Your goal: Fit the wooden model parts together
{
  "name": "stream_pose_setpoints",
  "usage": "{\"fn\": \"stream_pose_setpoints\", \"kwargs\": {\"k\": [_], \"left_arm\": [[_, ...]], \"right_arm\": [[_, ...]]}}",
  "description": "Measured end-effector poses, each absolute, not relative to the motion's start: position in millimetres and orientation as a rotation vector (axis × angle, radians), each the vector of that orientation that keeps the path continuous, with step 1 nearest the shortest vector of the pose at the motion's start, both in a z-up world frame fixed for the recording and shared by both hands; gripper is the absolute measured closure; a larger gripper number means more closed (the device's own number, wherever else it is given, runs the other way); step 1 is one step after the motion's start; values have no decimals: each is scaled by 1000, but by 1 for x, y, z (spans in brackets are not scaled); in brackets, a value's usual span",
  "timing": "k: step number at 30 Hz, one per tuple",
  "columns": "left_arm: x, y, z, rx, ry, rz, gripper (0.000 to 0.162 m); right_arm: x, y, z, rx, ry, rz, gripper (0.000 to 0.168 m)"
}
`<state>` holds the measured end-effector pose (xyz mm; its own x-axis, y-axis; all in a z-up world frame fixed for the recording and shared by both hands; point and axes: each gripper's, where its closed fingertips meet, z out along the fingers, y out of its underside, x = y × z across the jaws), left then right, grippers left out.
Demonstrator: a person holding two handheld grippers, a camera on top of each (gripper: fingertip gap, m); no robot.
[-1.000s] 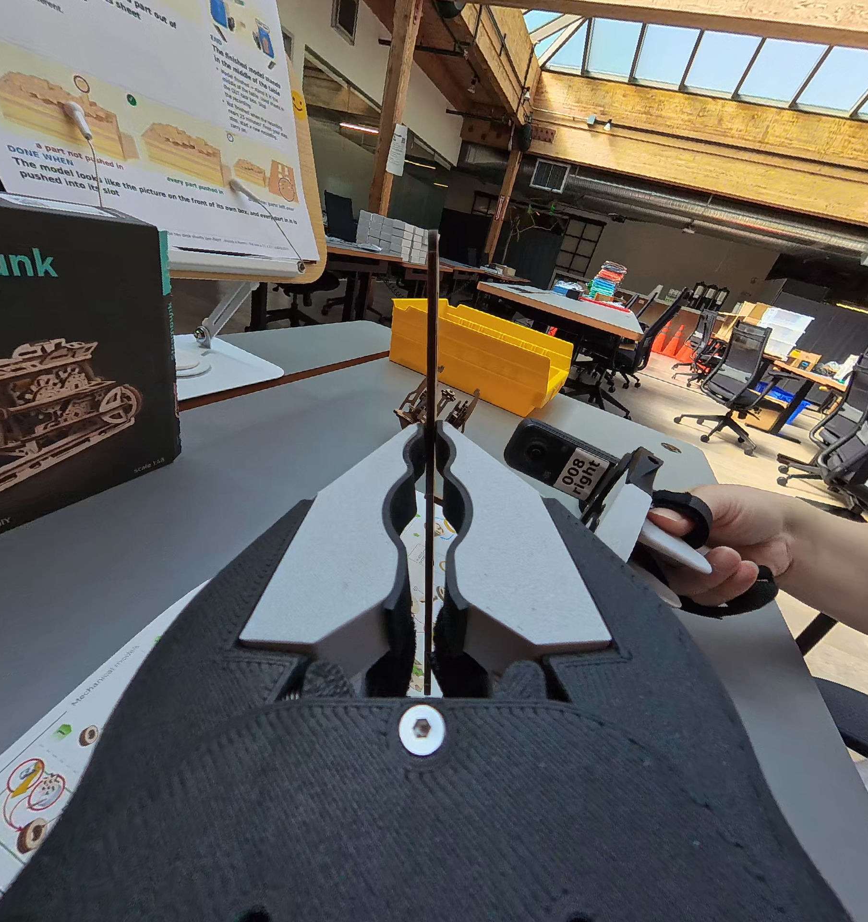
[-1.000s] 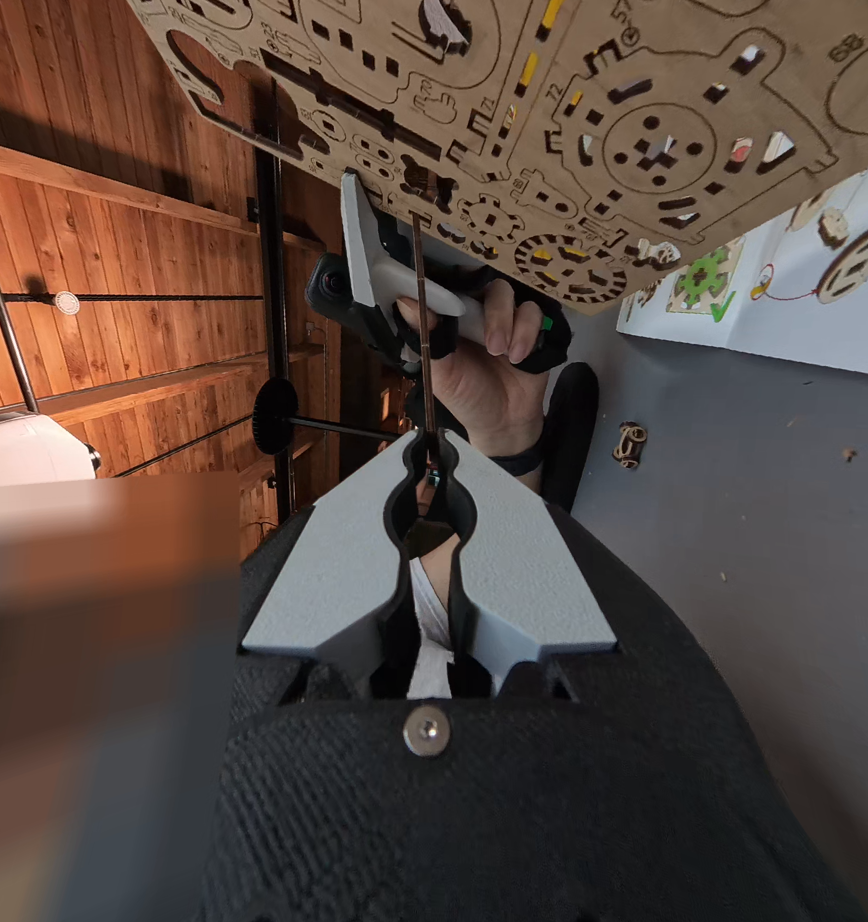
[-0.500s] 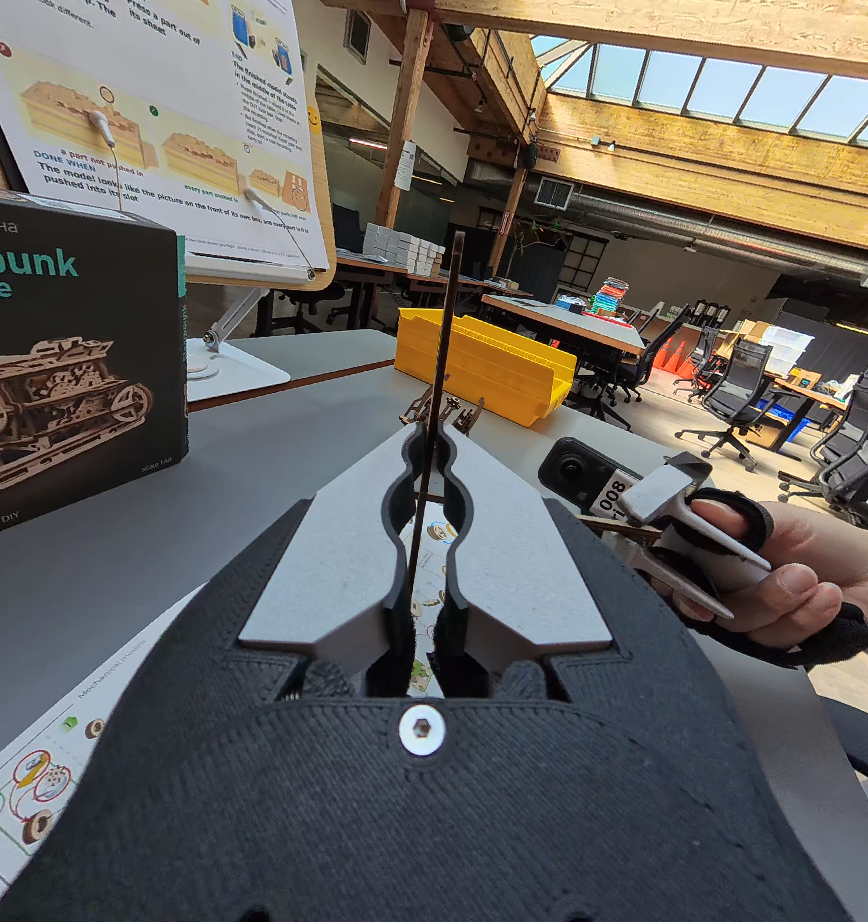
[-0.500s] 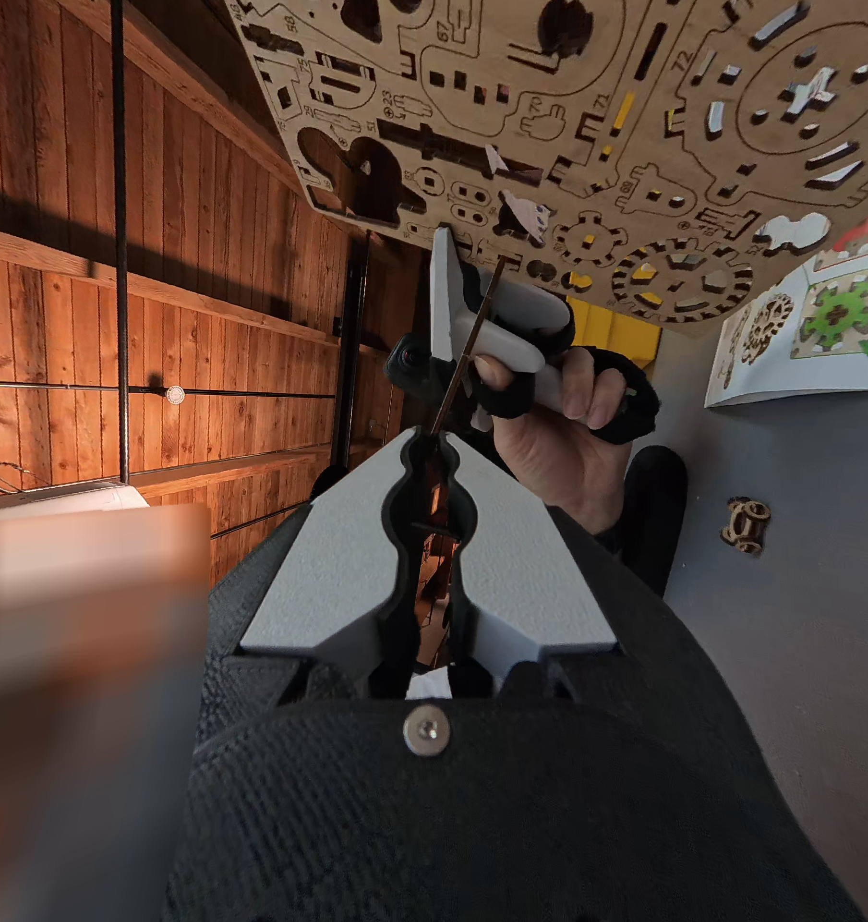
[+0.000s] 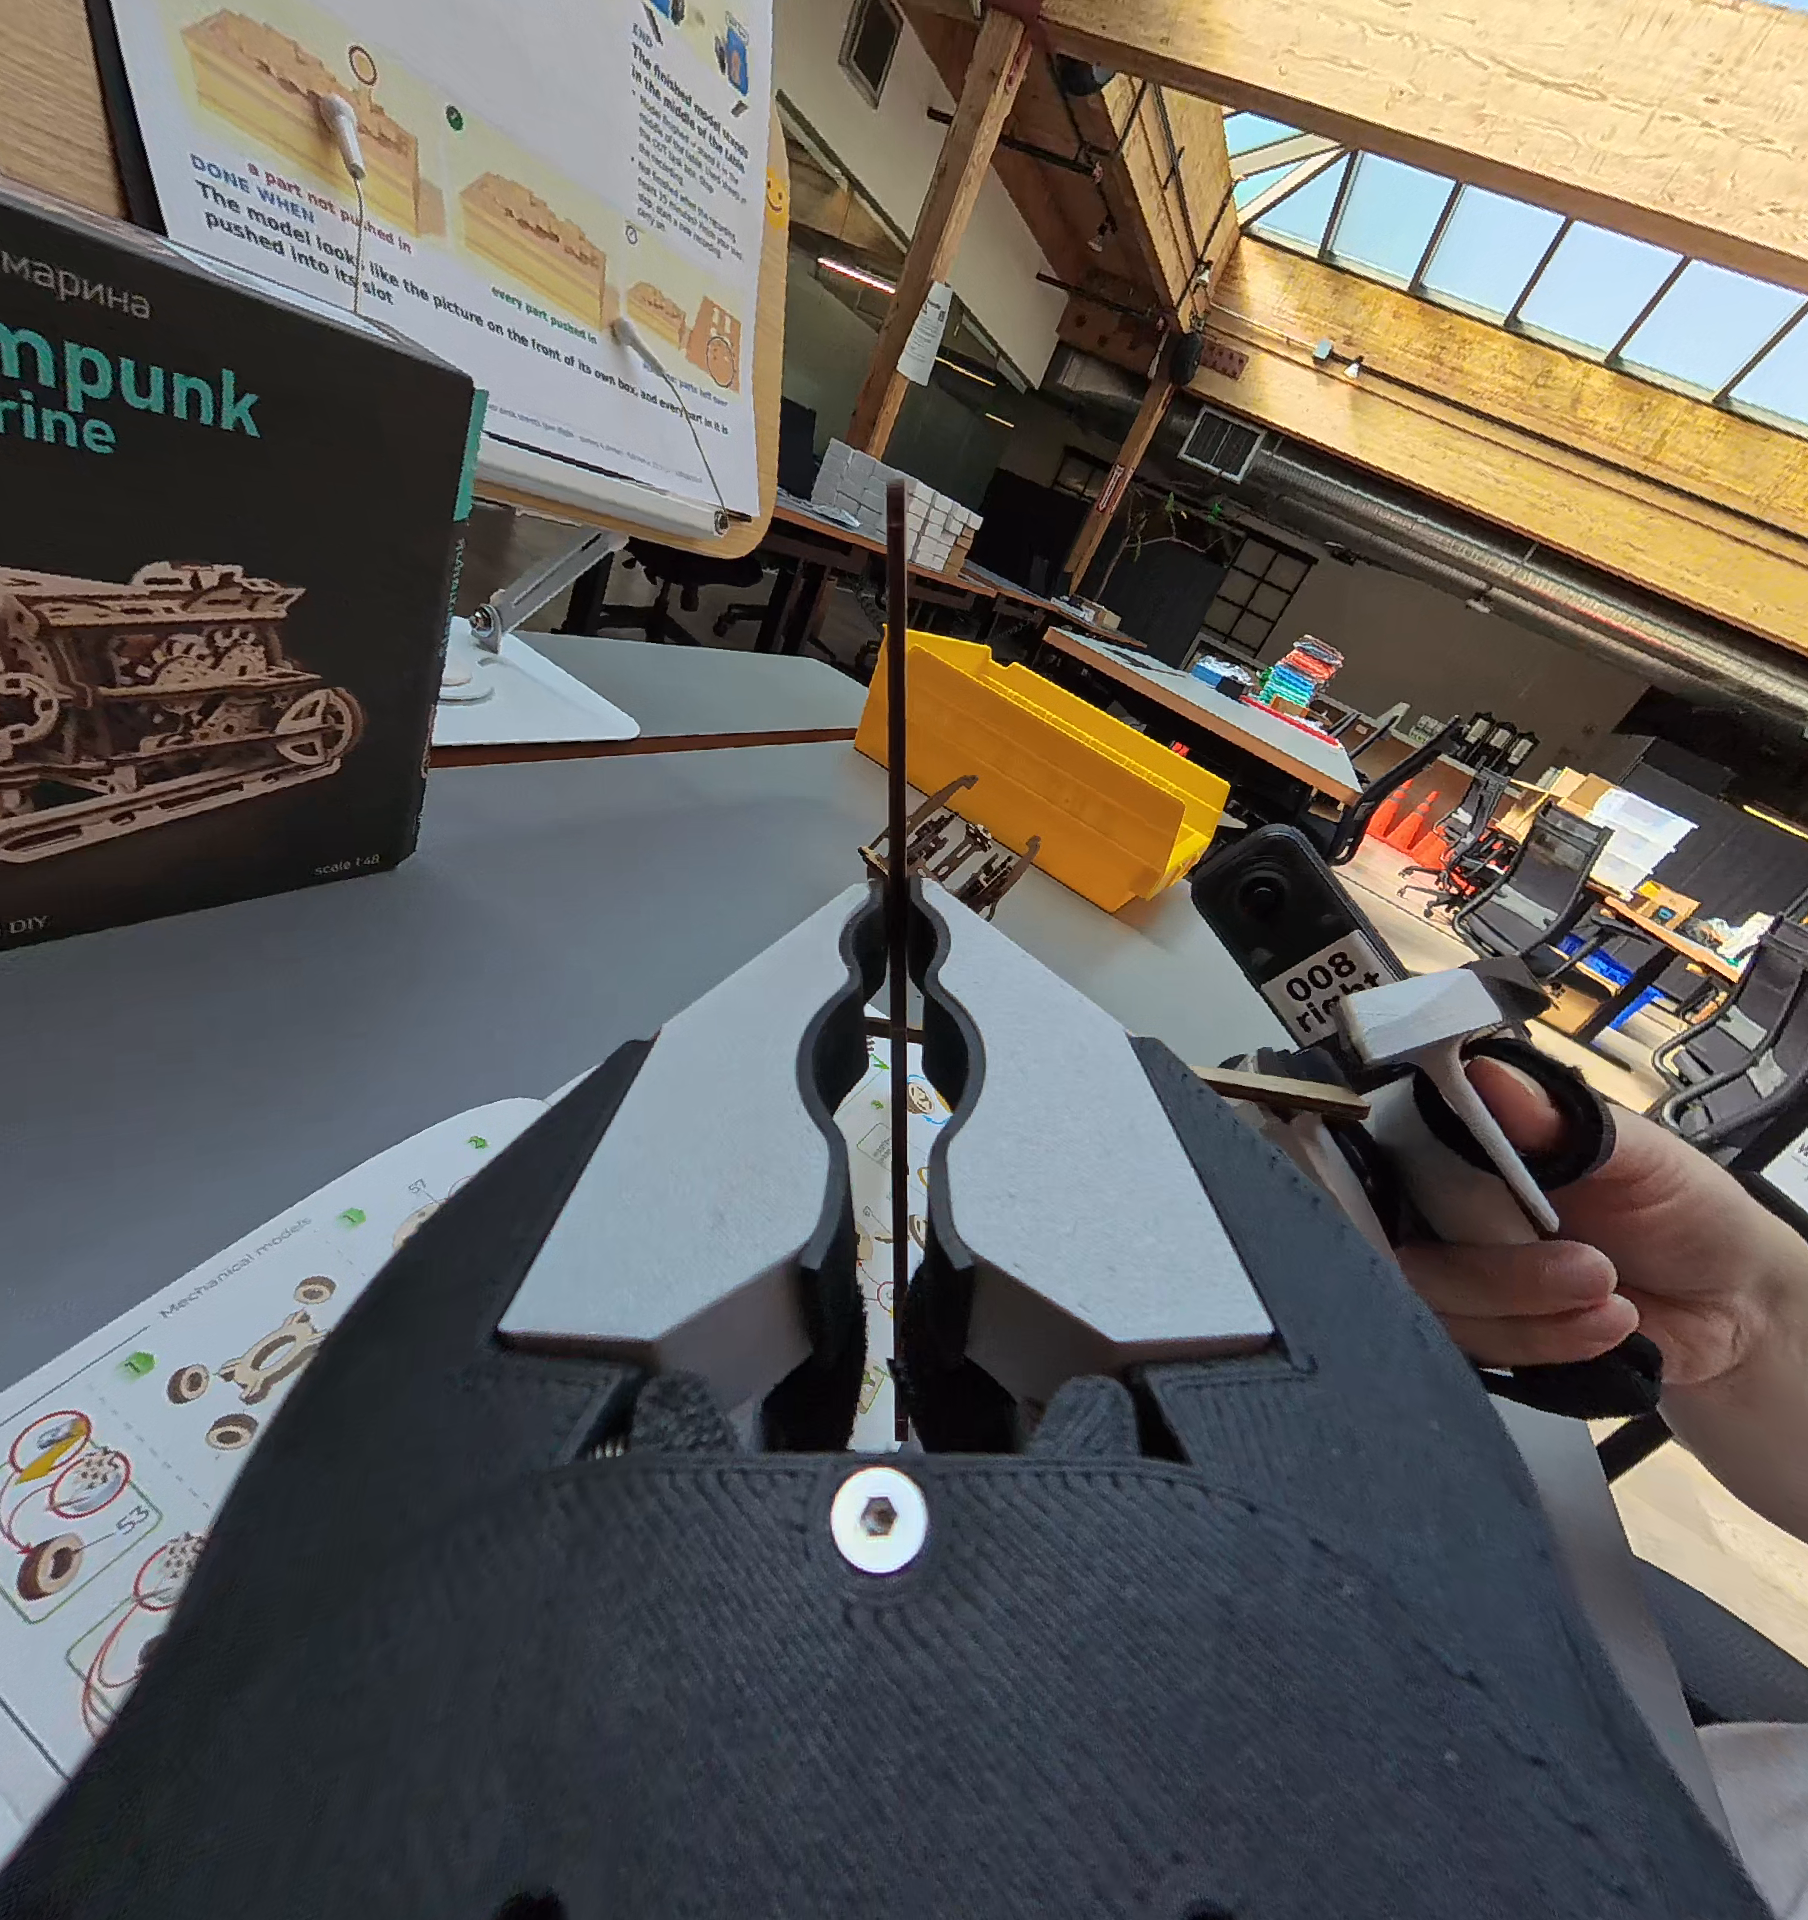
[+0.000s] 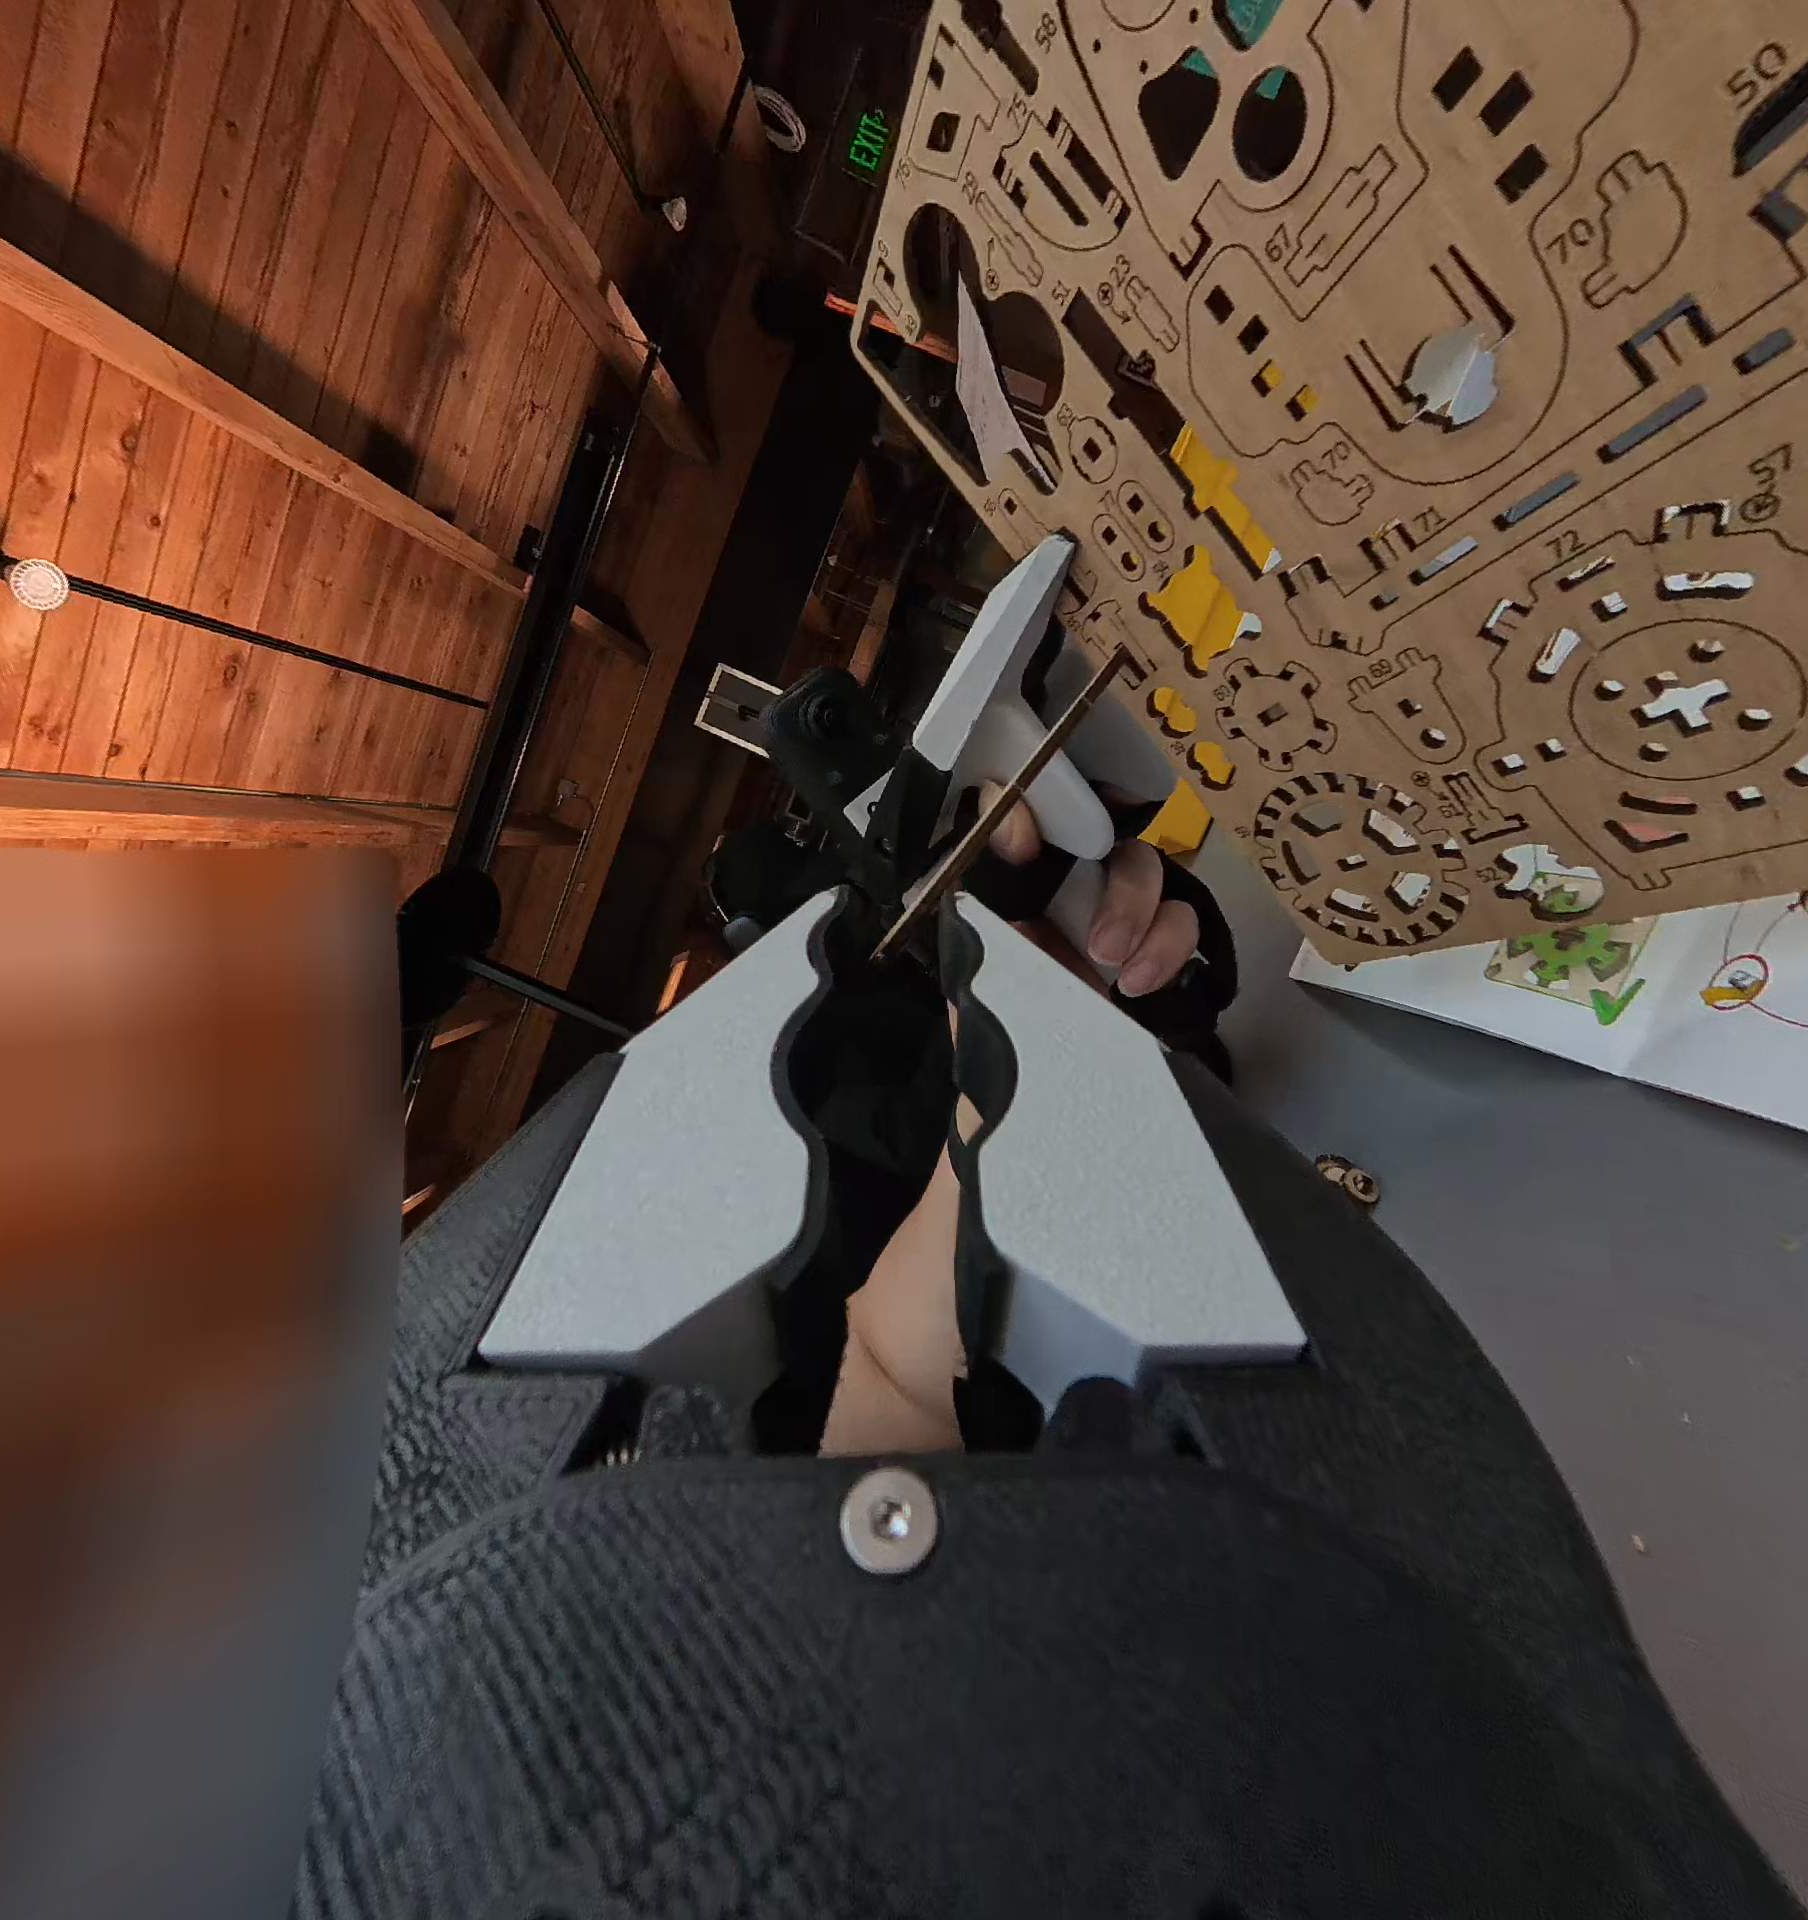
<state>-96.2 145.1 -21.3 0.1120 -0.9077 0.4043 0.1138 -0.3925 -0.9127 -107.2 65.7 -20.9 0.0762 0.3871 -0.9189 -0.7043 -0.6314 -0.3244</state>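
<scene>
Your left gripper (image 5: pixel 895 914) is closed on the wooden parts sheet (image 5: pixel 896 727). In the left wrist view you see the sheet only by its edge, as a thin dark line that stands upright between the two fingers and rises well above their tips. In the right wrist view the same sheet (image 6: pixel 1451 416) shows its flat face, full of laser-cut shapes and empty holes, and your left gripper (image 6: pixel 1061 582) holds it at the lower edge.

Your right gripper (image 6: pixel 895 930) is closed on a thin wooden piece (image 6: pixel 993 821). The piece sticks out from the fingertips and leans up and to the right, toward the sheet; its far end is just beside the lower edge of the sheet, but I cannot tell if it touches. From the left wrist view, your right gripper (image 5: pixel 1295 1091) is just to the right of the left gripper's fingers, with the small piece (image 5: pixel 1279 1089) pointing to them.

Beyond the tips of the left gripper, a partly built wooden model (image 5: pixel 947 842) stands on the grey table (image 5: pixel 567 935), and behind it a yellow bin (image 5: pixel 1045 758). To the left of the gripper stands a dark product box (image 5: pixel 183 582). An open instruction booklet (image 5: pixel 100 1434) lies under and to the left of it. One small wooden ring part (image 6: pixel 1352 1179) lies on the table to the right of your right gripper.
</scene>
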Motion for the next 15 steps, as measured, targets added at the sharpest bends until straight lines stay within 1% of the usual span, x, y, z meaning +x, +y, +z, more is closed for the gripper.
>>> {"fn": "stream_pose_setpoints", "kwargs": {"k": [5, 9, 15], "left_arm": [[-97, 147, -22, -1506, 809, -1439, 162], [-97, 148, -23, -1523, 793, -1458, 162], [-99, 151, -24, -1549, 755, -1506, 162]], "right_arm": [[-106, 69, -19, -1513, 350, 1720, 155], [-108, 69, -21, -1529, 318, 1687, 148], [-104, 70, -28, -1520, 341, 1687, 147]]}}
